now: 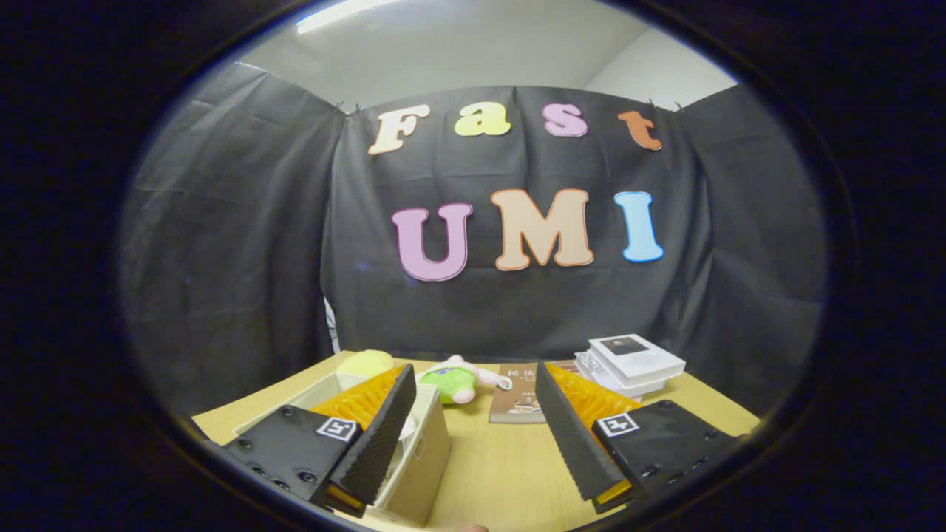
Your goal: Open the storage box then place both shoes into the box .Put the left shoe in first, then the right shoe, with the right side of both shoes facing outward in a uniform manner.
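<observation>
My gripper is open, its two fingers spread wide with nothing between them. It hovers above the wooden table. A pale cream storage box stands under and just beyond the left finger, which covers much of it. A white shape shows inside the box behind that finger; I cannot tell what it is. Whether the box has a lid on is hidden.
A plush toy in green lies at the back of the table. A brown book lies flat beside the right finger. A stack of white books sits at the back right. A yellow-green round object rests behind the box.
</observation>
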Action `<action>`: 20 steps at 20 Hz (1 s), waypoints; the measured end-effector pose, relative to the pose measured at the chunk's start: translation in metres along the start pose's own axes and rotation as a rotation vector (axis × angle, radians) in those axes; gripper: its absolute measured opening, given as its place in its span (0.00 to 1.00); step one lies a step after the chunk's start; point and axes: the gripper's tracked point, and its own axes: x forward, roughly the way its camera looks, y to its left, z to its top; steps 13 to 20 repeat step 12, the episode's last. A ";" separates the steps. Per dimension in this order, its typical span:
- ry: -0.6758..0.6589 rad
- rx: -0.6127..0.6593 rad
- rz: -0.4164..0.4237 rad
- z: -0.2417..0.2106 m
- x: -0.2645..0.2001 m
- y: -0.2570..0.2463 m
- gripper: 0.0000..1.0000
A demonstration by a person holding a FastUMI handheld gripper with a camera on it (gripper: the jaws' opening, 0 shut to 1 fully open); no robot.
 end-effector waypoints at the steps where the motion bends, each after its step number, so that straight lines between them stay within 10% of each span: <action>1: -0.022 0.017 0.001 0.003 -0.004 -0.006 1.00; 20: -0.124 0.032 -0.030 0.009 -0.045 -0.059 1.00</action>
